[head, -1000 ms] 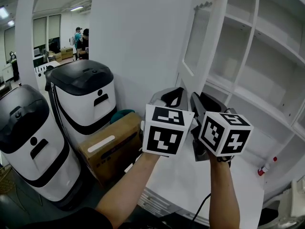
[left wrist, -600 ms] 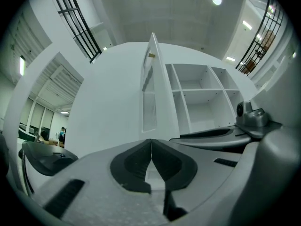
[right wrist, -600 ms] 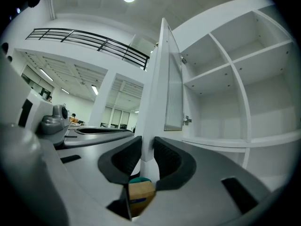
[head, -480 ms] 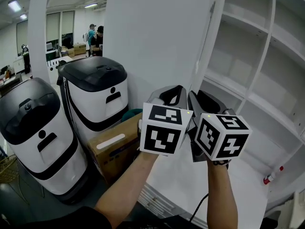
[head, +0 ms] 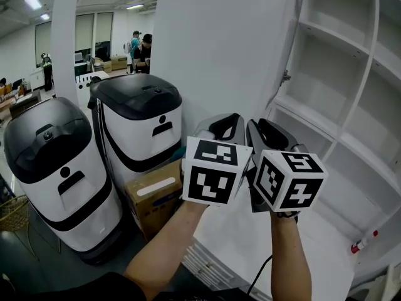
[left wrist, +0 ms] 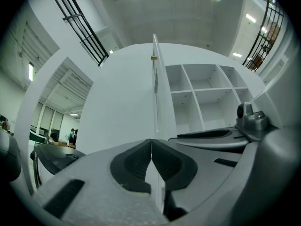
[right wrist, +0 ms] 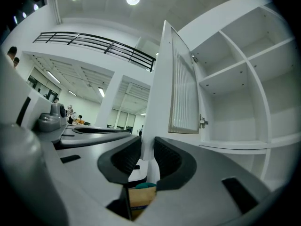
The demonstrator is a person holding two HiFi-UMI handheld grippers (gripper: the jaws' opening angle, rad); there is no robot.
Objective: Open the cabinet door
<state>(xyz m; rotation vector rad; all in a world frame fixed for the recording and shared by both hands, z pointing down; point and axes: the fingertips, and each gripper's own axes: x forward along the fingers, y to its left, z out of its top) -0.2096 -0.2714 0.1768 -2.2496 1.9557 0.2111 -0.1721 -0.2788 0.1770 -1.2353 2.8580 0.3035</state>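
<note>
Cabinet door stands wide open. Right gripper apparently pinches its edge. Left gripper is closed and empty.

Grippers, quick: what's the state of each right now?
Left gripper: closed, holding nothing.
Right gripper: closed on the edge of the cabinet door.

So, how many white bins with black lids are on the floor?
2. One bin stands at the head view's left edge; the other bin stands to its right, beside the cardboard box. More may lie outside the frame.
</note>
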